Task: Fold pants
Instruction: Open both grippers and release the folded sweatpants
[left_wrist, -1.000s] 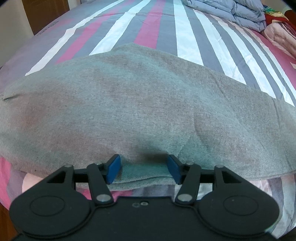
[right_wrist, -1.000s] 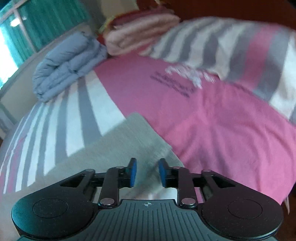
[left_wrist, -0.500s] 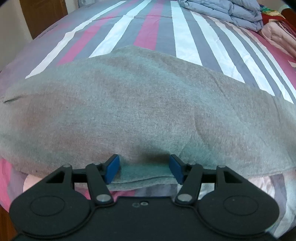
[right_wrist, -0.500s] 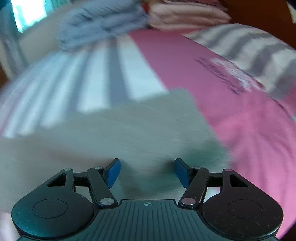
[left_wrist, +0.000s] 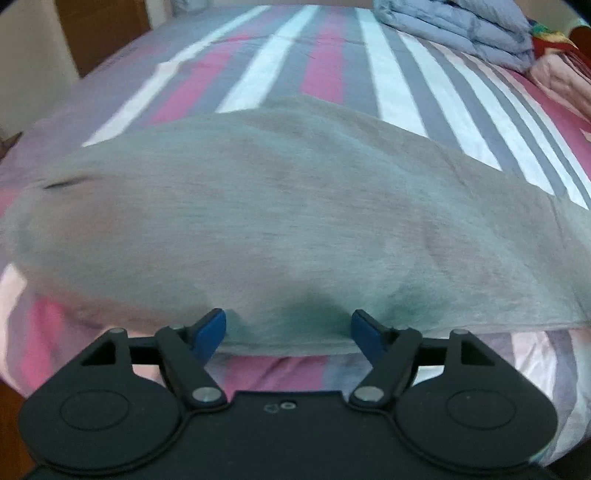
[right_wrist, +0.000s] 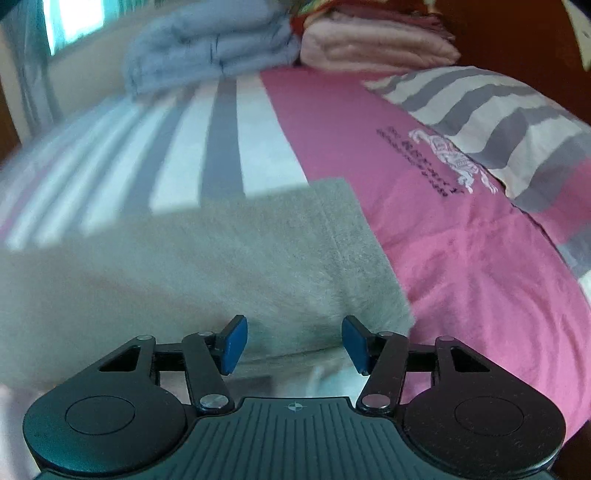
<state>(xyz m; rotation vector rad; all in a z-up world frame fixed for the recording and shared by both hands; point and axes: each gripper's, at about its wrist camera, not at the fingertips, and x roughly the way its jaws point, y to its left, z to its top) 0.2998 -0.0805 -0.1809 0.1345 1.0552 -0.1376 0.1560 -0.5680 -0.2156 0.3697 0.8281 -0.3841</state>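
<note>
Grey pants spread flat across the striped bedspread, already doubled lengthwise by the look of the layered near edge, with that edge lying close to the side of the bed. Left gripper hanging over the near edge, jaws apart and opening wider, cloth lying between the 2 blue pads but not pinched. Right gripper over the hem end of the pants, next to the pink sheet, jaws apart yet closing, fabric beneath and between them, no pinch visible so far. Main risk: uneven timing, 1 side closing on the cloth while the other lets go, dragging a single corner and skewing the fold. Second risk: catching only the top layer at the near edge, peeling the 2 legs apart instead of carrying both over. Third: snagging the bedspread along with the pants, since both lie soft and flush, pulling sheet into the fold. Also worth watching: the near edge close to the mattress side, prone to slide off under a careless tug. Folded blue blanket and pink towels well apart at the far end, no obstacle. Motion blur in both views, so exact contact of pads hard to confirm.
</note>
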